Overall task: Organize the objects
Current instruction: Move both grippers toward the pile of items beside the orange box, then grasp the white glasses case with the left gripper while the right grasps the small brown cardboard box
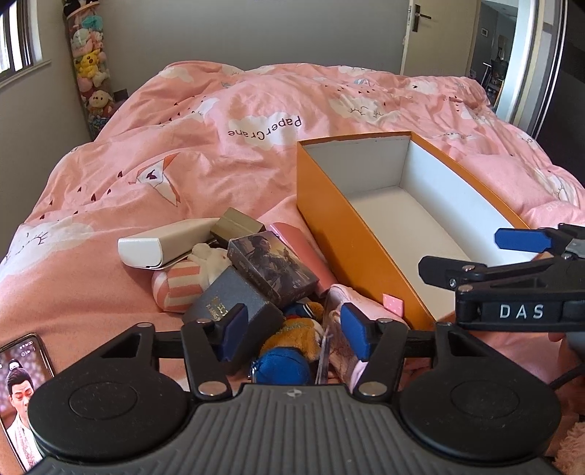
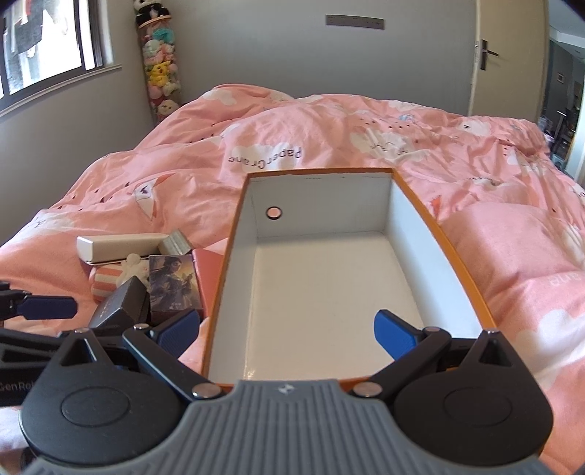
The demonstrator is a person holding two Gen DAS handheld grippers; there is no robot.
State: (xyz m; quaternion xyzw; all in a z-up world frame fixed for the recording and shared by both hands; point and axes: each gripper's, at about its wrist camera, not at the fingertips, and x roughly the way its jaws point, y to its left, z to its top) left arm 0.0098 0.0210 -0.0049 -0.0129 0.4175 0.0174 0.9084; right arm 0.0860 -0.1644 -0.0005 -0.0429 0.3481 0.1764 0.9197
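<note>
An empty orange box point(image 1: 331, 215) with a white inside point(image 2: 321, 288) lies on the pink bed. Left of it is a pile: a white case point(image 1: 153, 246), a picture-printed box point(image 1: 270, 266), a dark grey box point(image 1: 226, 310), a striped plush point(image 1: 175, 288), a blue and orange plush toy point(image 1: 289, 350) and a pink pouch point(image 1: 360, 310). My left gripper point(image 1: 292, 334) is open, hovering over the near end of the pile with the plush toy between its fingers. My right gripper point(image 2: 287, 332) is open and empty, straddling the box's near left wall.
A phone point(image 1: 22, 387) with a lit screen lies at the near left. The pink duvet point(image 1: 219, 153) covers the bed. A column of plush toys point(image 1: 91, 69) stands in the far left corner. A door point(image 1: 416, 22) and mirror are at the back right.
</note>
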